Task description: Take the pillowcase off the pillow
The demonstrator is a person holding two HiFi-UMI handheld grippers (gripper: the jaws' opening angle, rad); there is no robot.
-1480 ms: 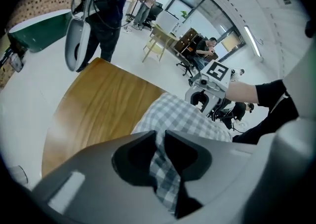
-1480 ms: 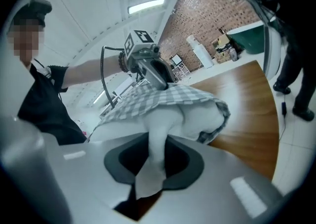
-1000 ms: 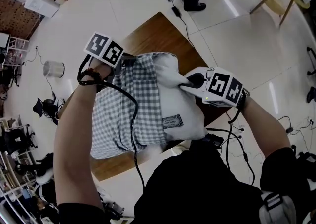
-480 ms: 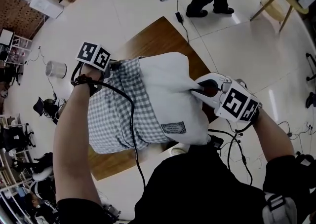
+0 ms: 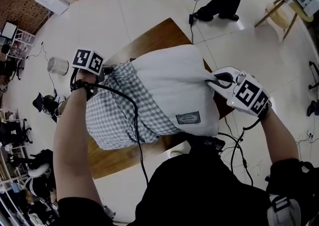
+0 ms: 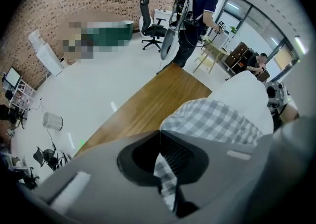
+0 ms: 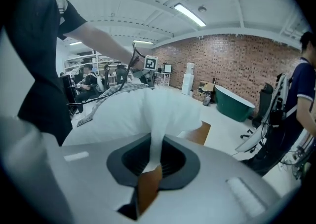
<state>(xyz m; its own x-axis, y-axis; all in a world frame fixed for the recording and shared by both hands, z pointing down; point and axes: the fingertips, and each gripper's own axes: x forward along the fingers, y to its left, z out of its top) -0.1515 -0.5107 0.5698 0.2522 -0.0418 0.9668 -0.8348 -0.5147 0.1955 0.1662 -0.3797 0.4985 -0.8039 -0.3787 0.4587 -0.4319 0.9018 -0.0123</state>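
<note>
While both grippers hang over a wooden table (image 5: 154, 38), the left gripper (image 5: 106, 70) is clenched on an edge of the checked pillowcase (image 5: 117, 115), which bunches just to its right. Further right, the bared white pillow (image 5: 174, 83) reaches the right gripper (image 5: 214, 78), whose jaws pinch its corner.

Checked woven cloth pillowcase (image 5: 115, 116), smooth white cloth pillow (image 5: 174, 81), matt wood-grain table (image 5: 159, 36), glossy floor (image 5: 124, 1)

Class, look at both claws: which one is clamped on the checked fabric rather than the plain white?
The left claw, shut on the grey-and-white checked pillowcase. The right claw pinches a fold of the plain white pillow instead.
</note>
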